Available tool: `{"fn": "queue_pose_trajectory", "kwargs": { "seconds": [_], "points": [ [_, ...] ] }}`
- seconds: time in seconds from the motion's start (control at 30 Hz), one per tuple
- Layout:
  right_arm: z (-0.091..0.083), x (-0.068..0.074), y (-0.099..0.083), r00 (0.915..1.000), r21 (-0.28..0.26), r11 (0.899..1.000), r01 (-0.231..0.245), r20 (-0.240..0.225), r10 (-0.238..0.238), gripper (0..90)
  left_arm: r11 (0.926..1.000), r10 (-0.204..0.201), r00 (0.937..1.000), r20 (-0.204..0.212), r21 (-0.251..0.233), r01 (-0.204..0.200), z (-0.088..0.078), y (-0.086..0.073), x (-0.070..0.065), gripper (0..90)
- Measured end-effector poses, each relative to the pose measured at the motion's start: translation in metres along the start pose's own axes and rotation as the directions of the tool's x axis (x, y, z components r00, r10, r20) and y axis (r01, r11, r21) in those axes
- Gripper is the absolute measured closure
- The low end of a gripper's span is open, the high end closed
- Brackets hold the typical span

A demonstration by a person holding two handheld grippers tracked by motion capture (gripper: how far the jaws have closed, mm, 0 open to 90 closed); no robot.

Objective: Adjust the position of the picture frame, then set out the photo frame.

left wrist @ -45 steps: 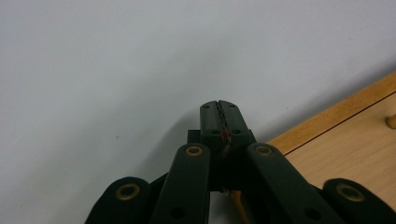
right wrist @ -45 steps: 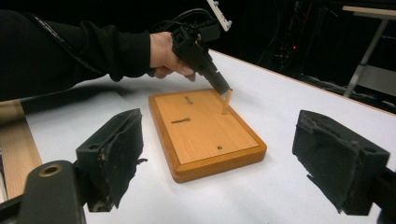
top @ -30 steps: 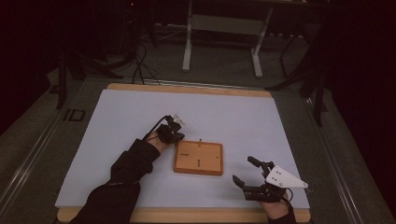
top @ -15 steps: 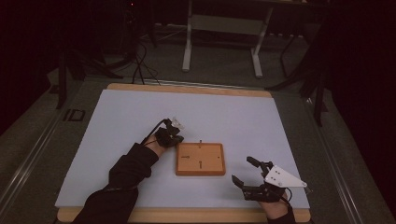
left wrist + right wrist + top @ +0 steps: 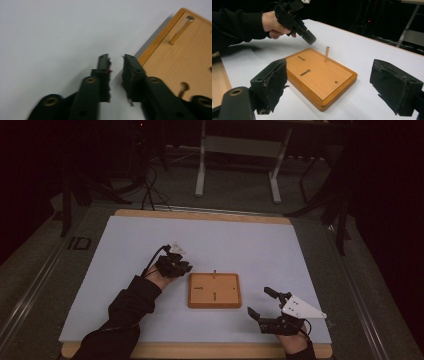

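Counter [image 5: 125,270]: pale blue-grey sheet over a wooden top, light wood edge showing at the near and far sides.

Left gripper [image 5: 185,268]: held in a hand [image 5: 161,279] with a black sleeve [image 5: 131,302], at 9 o'clock of the board, just beside its left edge. In the left gripper view the jaws of the left gripper [image 5: 116,58] stand a narrow gap apart, nothing between them, tips near the board's rim.

Board [image 5: 214,290]: flat rectangular wooden block with a raised border, lying at the counter's centre. Top face carries short slots; one thin peg [image 5: 327,54] stands upright near the far edge in the right gripper view.

Right gripper [image 5: 261,302]: at 4 o'clock of the board, clear of it, grey three-cornered plate on top. Jaws spread wide, empty; in the right gripper view the board [image 5: 319,75] lies between them.
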State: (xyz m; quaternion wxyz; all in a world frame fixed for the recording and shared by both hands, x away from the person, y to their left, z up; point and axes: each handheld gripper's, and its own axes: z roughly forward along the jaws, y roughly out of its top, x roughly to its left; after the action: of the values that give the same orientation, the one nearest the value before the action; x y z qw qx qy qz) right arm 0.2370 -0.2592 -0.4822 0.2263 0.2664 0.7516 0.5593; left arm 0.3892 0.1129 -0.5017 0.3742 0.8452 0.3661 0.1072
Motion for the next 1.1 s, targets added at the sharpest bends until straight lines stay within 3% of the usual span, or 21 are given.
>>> {"fn": "queue_pose_trajectory", "kwargs": {
  "seconds": [0.27, 0.3, 0.43, 0.5, 0.6, 0.77, 0.87, 1.0, 1.1],
  "points": [
    [0.001, -0.002, 0.0, 0.9993, -0.001, 1.0, -0.024, -0.029, 0.024, 12.1, 0.9995, -0.026, 0.9993, 0.027, -0.015, 0.026, -0.014, -0.001, -0.005, 49.2],
    [0.002, -0.003, -0.001, 0.9997, 0.005, 1.0, -0.024, 0.005, 0.024, 12.3, 0.9999, 0.001, 0.9988, 0.049, -0.012, 0.0, -0.016, -0.002, -0.011, 43.6],
    [0.006, -0.003, -0.003, 0.9987, 0.029, 1.0, 0.008, 0.05, -0.009, 13.7, 0.9996, 0.02, 0.9976, 0.067, -0.023, -0.018, -0.018, -0.002, -0.022, 35.2],
    [0.007, -0.004, -0.004, 0.9974, 0.05, 0.998, 0.024, 0.066, -0.028, 16.2, 0.9993, 0.014, 0.9961, 0.087, -0.035, -0.011, -0.019, -0.003, -0.025, 33.8],
    [0.009, -0.005, -0.005, 0.9973, 0.058, 0.998, 0.033, 0.064, -0.036, 19.4, 0.997, 0.038, 0.993, 0.112, -0.071, -0.03, -0.021, -0.004, -0.034, 32.9],
    [0.009, -0.006, -0.006, 0.9962, 0.062, 0.997, 0.043, 0.073, -0.048, 21.4, 0.9941, 0.061, 0.9926, 0.105, -0.096, -0.051, -0.02, -0.004, -0.041, 33.0],
    [0.009, -0.008, -0.004, 0.997, 0.067, 0.997, 0.041, 0.063, -0.045, 21.4, 0.9891, 0.072, 0.9903, 0.119, -0.136, -0.056, -0.014, -0.001, -0.049, 33.0],
    [0.007, -0.009, -0.003, 0.9997, 0.061, 0.998, 0.011, 0.022, -0.012, 17.1, 0.9887, 0.086, 0.9899, 0.113, -0.132, -0.07, -0.007, 0.001, -0.055, 34.3],
    [0.004, -0.01, -0.002, 0.9993, 0.027, 1.0, 0.011, 0.036, -0.012, 13.8, 0.9895, 0.086, 0.9884, 0.125, -0.127, -0.07, -0.001, 0.003, -0.059, 36.1]
  ]
}}
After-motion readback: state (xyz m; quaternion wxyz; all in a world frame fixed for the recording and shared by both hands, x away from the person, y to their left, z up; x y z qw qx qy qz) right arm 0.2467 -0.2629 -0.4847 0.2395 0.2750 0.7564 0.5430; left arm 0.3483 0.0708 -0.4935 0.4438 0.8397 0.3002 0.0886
